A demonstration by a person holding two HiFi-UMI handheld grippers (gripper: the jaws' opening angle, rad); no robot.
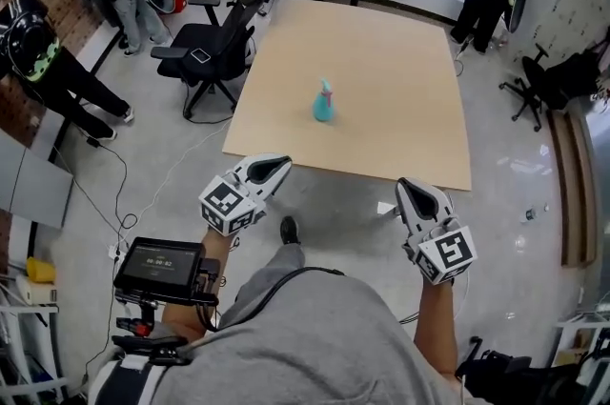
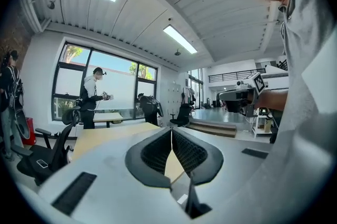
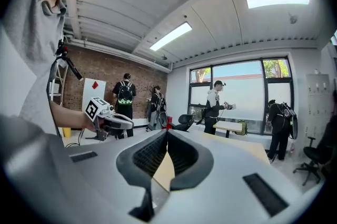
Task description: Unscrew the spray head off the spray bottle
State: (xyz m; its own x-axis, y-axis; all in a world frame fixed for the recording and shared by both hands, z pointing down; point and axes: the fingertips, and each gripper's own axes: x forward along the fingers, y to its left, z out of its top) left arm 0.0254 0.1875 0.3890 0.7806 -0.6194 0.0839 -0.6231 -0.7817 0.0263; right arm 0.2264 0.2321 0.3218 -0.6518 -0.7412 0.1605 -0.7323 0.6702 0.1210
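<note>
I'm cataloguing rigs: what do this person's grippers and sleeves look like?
The left gripper and right gripper are pale grey shells with black ribbed pads, each carrying a cube of black-and-white square markers. The person wears a grey shirt; forearms are unsleeved.

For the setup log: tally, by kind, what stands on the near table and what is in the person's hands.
Spray bottle: 1
Tongs: 2, the left tongs and the right tongs, both shut and empty
Total: 3
</note>
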